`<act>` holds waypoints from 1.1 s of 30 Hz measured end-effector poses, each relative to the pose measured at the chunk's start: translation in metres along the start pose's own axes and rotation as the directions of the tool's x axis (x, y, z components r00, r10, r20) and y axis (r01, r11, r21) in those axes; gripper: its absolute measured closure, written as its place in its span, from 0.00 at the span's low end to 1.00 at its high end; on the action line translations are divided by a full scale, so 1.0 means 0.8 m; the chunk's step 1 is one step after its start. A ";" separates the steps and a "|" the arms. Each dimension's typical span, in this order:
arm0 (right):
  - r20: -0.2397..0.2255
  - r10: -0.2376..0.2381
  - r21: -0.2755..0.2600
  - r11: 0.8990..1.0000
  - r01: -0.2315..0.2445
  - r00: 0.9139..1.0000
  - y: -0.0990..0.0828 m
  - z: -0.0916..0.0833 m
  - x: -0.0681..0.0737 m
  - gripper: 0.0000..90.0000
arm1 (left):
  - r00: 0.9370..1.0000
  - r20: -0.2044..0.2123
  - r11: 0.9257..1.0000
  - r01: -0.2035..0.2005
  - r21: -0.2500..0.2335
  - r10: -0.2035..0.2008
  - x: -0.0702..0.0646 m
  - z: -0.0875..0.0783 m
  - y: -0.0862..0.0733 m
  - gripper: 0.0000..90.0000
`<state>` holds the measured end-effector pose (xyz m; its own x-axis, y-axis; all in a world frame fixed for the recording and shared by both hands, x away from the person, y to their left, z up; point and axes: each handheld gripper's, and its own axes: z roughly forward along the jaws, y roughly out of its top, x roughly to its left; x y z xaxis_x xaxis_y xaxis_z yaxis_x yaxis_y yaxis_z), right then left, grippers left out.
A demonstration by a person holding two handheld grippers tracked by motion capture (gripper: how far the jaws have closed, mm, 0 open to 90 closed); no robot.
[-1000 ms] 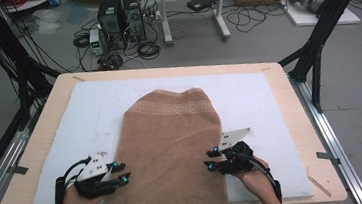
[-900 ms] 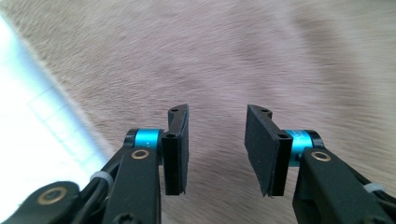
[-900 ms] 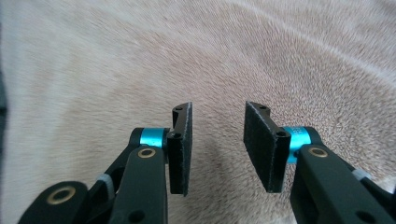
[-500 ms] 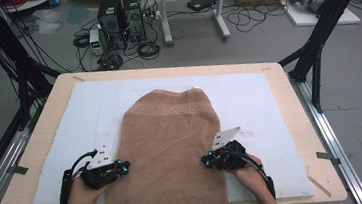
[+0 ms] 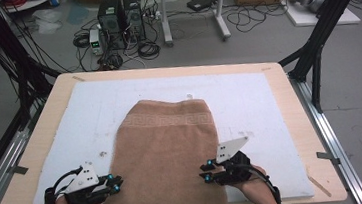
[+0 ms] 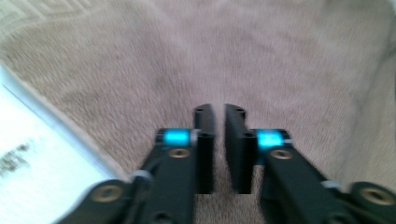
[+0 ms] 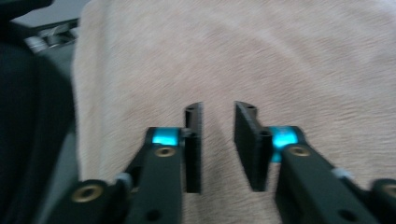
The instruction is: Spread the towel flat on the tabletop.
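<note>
A brown towel [image 5: 168, 148] with a patterned band near its far end lies lengthwise on the white mat [image 5: 269, 98], and its near end hangs over the table's front edge. My left gripper [image 5: 119, 183] is at the towel's left edge, and my right gripper [image 5: 203, 172] at its right edge. In the left gripper view the left gripper [image 6: 218, 112] has just been opening; a narrow gap shows between the jaws, nothing is in it, and towel [image 6: 280, 56] lies beneath. In the right gripper view the right gripper [image 7: 218, 109] has also been opening, with a wider empty gap over the towel [image 7: 303, 60].
The wooden table [image 5: 166, 69] has a bare rim around the mat. Black frame posts [image 5: 323, 33] stand at the right and left corners. Computers and cables [image 5: 120, 17] sit on the floor beyond the far edge.
Both grippers have drawn back toward the table's near edge. The towel's far end has slid a little nearer with them. The jaws now stand apart.
</note>
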<state>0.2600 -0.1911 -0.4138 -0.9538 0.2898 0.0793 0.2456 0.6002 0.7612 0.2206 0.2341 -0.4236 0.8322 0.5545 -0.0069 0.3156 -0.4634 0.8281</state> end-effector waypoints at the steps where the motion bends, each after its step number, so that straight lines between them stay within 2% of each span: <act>1: 0.019 0.010 0.002 1.000 -0.010 1.000 0.002 -0.002 -0.006 0.75 | 1.000 -0.008 1.000 0.003 -0.005 -0.003 0.004 0.002 0.004 0.78; 4: 0.092 0.036 -0.004 0.999 -0.036 0.995 0.009 -0.007 -0.029 0.72 | 0.999 -0.042 1.000 0.016 -0.013 -0.017 0.021 0.013 0.016 0.73; 6: 0.140 0.062 0.002 0.998 -0.063 0.988 0.012 -0.008 -0.048 0.72 | 0.997 -0.068 0.999 0.039 -0.019 -0.040 0.035 0.025 0.024 0.70; 8: 0.170 0.085 0.000 0.996 -0.086 0.982 0.015 -0.008 -0.068 0.72 | 0.994 -0.095 0.998 0.057 -0.023 -0.059 0.048 0.037 0.030 0.68; 11: 0.206 0.127 -0.004 0.992 -0.129 0.970 0.019 -0.008 -0.097 0.70 | 0.988 -0.143 0.999 0.051 -0.007 -0.051 0.065 0.056 0.041 0.67; 12: 0.215 0.148 -0.017 0.989 -0.148 0.965 0.020 -0.008 -0.106 0.70 | 0.985 -0.166 0.999 0.050 -0.007 -0.051 0.070 0.062 0.046 0.66; 13: 0.218 0.167 -0.032 0.986 -0.164 0.962 0.021 -0.008 -0.115 0.70 | 0.980 -0.187 0.998 0.066 -0.023 -0.069 0.077 0.067 0.051 0.66; 14: 0.234 0.178 -0.037 0.984 -0.175 0.956 0.022 -0.008 -0.122 0.70 | 0.977 -0.190 0.995 0.095 -0.032 -0.100 0.086 0.071 0.055 0.67; 15: 0.252 0.191 -0.033 0.982 -0.189 0.949 0.023 -0.006 -0.129 0.69 | 0.970 -0.219 0.994 0.105 -0.025 -0.108 0.094 0.077 0.061 0.66; 16: 0.264 0.193 -0.037 0.981 -0.190 0.945 0.024 -0.004 -0.135 0.70 | 0.963 -0.251 0.995 0.099 -0.015 -0.100 0.099 0.081 0.064 0.66; 18: 0.289 0.192 -0.010 0.980 -0.198 0.938 0.023 0.004 -0.143 0.70 | 0.942 -0.309 0.991 0.135 -0.008 -0.130 0.116 0.092 0.069 0.66; 20: 0.285 0.202 0.026 0.975 -0.219 0.937 0.018 0.014 -0.151 0.71 | 0.928 -0.336 0.984 0.175 0.006 -0.163 0.129 0.101 0.068 0.62; 22: 0.276 0.210 0.067 0.969 -0.237 0.938 0.012 0.022 -0.156 0.76 | 0.922 -0.336 0.978 0.208 0.020 -0.190 0.137 0.109 0.064 0.61; 23: 0.263 0.225 0.078 0.964 -0.253 0.938 0.009 0.025 -0.157 0.80 | 0.923 -0.336 0.976 0.214 0.041 -0.189 0.140 0.112 0.062 0.62; 24: 0.256 0.222 0.092 0.963 -0.252 0.941 0.006 0.028 -0.159 0.83 | 0.926 -0.331 0.975 0.214 0.064 -0.182 0.141 0.115 0.060 0.67; 25: 0.257 0.216 0.084 0.966 -0.244 0.942 0.005 0.029 -0.159 0.88 | 0.930 -0.324 0.974 0.210 0.080 -0.174 0.140 0.116 0.058 0.76; 27: 0.240 0.206 0.087 0.969 -0.232 0.949 0.005 0.028 -0.158 0.94 | 0.939 -0.313 0.980 0.178 0.089 -0.142 0.133 0.116 0.059 0.91; 30: 0.238 0.185 0.092 0.973 -0.211 0.953 0.007 0.022 -0.152 0.95 | 0.954 -0.283 0.990 0.125 0.070 -0.100 0.118 0.108 0.066 0.93; 33: 0.226 0.151 0.086 0.981 -0.175 0.962 0.009 0.014 -0.139 0.95 | 0.972 -0.227 0.996 0.071 0.055 -0.057 0.100 0.098 0.075 0.93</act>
<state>0.3695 -0.2106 -0.4239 -0.8415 0.5383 0.0459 0.4223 0.6024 0.6773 0.3419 0.1967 -0.4187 0.6874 0.7225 0.0736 0.3983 -0.4598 0.7937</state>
